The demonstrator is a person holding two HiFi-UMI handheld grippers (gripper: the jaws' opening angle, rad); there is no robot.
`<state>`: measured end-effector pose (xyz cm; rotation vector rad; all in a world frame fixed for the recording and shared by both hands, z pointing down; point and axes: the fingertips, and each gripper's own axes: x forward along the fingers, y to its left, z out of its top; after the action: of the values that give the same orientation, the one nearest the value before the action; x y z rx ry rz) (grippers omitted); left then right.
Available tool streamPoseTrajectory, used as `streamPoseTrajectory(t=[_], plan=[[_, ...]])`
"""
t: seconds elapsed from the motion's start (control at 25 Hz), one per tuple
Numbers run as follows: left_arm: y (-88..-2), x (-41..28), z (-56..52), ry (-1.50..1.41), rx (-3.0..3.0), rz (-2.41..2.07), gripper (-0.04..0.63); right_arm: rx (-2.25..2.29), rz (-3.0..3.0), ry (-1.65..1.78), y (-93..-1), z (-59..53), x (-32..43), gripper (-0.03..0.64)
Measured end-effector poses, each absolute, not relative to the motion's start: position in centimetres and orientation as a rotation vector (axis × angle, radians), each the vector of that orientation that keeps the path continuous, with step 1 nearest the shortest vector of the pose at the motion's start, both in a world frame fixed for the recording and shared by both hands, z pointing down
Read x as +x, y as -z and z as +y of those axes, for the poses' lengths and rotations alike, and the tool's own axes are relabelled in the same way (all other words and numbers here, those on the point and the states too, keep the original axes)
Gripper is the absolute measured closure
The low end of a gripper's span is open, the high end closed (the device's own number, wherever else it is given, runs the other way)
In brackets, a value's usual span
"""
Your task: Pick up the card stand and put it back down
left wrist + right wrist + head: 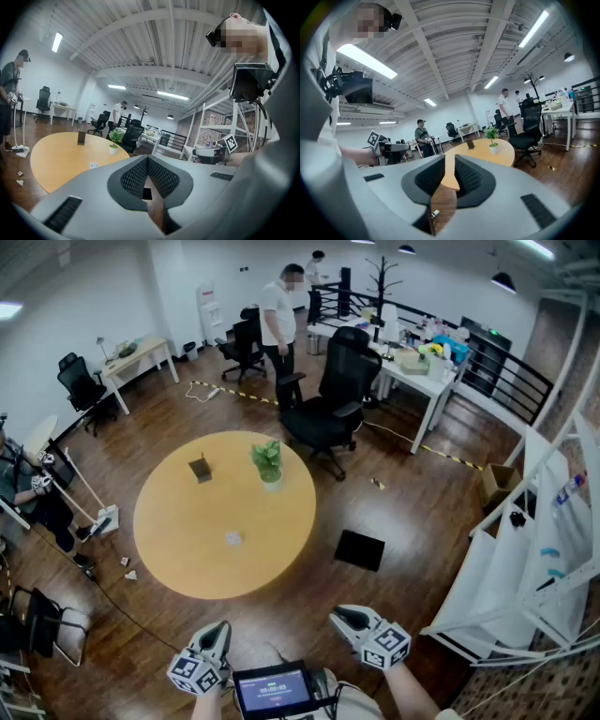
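**Yellow table, card stand untouched: the task before its first step**

Yellow wood forms the round table (178, 549), seen from the head view with both grippers low in the frame and well short of its near edge. We judge that nothing of the task is done: the approach, the grasp, the lift and the setting down all remain.

The card stand (200, 468) rests on the tabletop at about 11 o'clock from the table's centre, well apart from both grippers. A potted plant (268, 465) stands near it at about 1 o'clock, not touching it. A small white item (232, 538) lies close to the centre.

We see the stand as a small, dark, upright slab with a rectangular outline. It stands alone on bare wood, and finer detail is too small to make out.

The left gripper (147, 161) has its jaws brought together at the tips, with nothing between them. The right gripper (450, 164) holds its jaws a narrow slit apart. Only table and floor show through the gap, so it grasps nothing.
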<state>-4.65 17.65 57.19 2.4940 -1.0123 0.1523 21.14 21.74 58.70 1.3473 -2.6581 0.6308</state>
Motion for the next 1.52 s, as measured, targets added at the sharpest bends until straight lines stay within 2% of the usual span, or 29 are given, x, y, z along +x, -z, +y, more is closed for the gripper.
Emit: streamPoseTrajectory(t=[0.76,1.52], plan=[[-57.5,-14.3,4.0,-0.130,2.529,-0.931,0.592,1.386,-2.613,-0.576,-57.7,8.4,10.5,0.543],[-60.0,-20.2,1.1,-0.088,2.460,-1.058,0.592,1.276,-2.614,-0.595,-59.9,2.1,5.5,0.543]])
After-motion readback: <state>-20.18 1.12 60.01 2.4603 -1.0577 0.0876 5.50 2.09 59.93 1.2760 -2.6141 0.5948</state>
